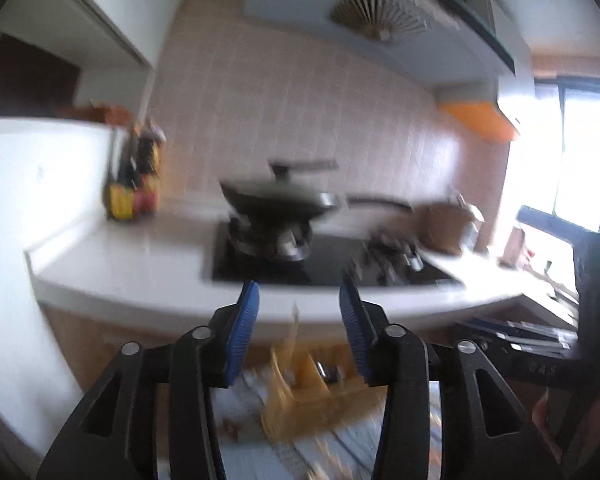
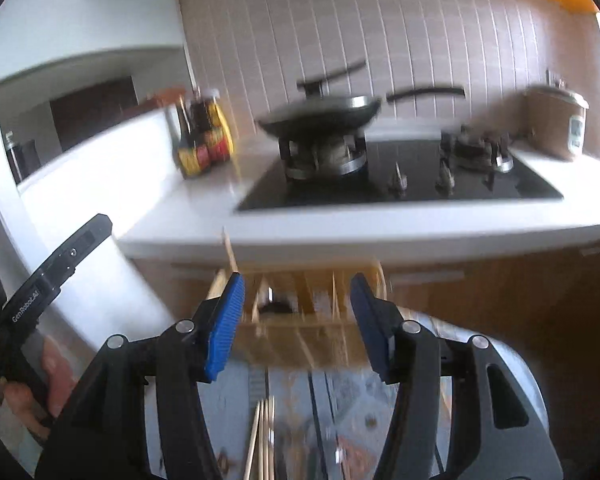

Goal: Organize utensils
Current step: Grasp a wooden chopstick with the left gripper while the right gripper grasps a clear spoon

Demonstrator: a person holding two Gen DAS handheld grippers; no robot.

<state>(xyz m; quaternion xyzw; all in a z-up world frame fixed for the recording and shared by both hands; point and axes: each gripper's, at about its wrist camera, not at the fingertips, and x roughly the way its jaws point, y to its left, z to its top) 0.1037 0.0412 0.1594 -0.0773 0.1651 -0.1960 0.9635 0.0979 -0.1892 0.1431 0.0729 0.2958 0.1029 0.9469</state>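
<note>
Down low, a wooden organizer tray point(image 2: 300, 320) with upright dividers sits at the far edge of a patterned table point(image 2: 340, 420), right below the front of the white kitchen counter point(image 2: 380, 224). Something dark lies in one of its compartments, too blurred to name. A bundle of chopsticks point(image 2: 262, 440) lies on the table nearer the camera, just short of the tray.

The right gripper point(image 2: 296, 320) hangs above the table with its blue pads point(image 2: 224, 328) spread wide, gripping nothing. The left gripper point(image 1: 298, 332) is likewise spread apart and empty, and the tray point(image 1: 300, 392) shows between its pads point(image 1: 242, 336).

Beyond, a black stove point(image 2: 400, 184) is set into the counter, with a dark wok point(image 2: 320, 114) on its left burner. Sauce bottles point(image 2: 204, 136) stand at the counter's left end, and a brown rice cooker point(image 2: 556, 120) stands at its right end against the tiled wall point(image 2: 380, 20).
</note>
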